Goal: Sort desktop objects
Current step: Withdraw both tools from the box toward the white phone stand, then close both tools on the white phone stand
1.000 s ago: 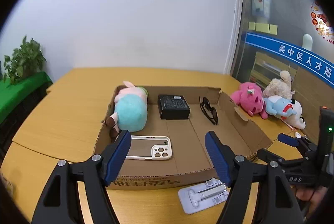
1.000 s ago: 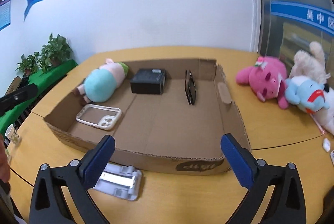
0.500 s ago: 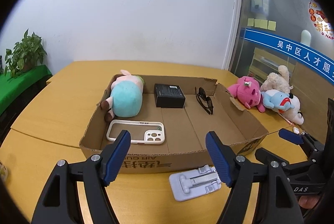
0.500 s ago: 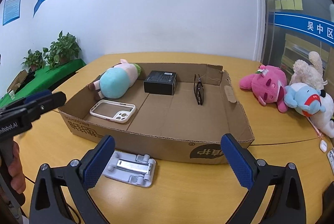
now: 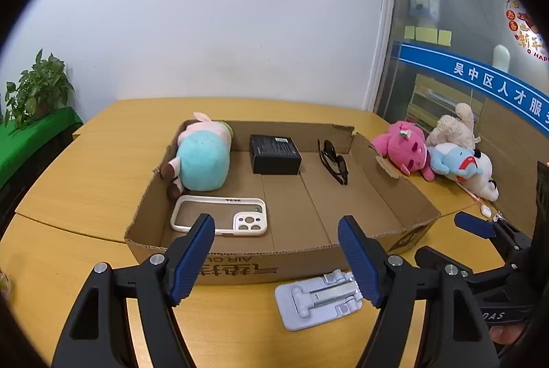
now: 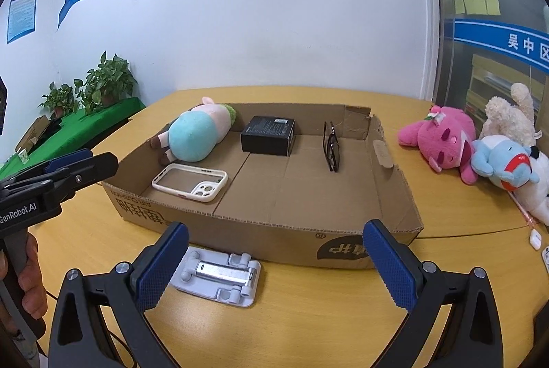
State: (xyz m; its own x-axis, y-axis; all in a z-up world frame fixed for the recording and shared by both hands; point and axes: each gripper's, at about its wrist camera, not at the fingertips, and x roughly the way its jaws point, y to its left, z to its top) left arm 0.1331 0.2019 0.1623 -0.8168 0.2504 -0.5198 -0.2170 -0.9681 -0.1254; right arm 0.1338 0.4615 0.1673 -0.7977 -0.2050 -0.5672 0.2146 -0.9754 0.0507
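On the surface (image 6: 308,309), the left tool (image 5: 276,253) hung with jaws wide and nothing between them. The grey stand (image 6: 219,279), perhaps a folded phone holder, lay flat just before the cardboard tray (image 6: 274,237). The right tool (image 6: 274,260) gaped equally wide, holding nothing.

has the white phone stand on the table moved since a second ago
No. The white phone stand lies just outside the cardboard box's near wall, as before; only the cameras pulled back.
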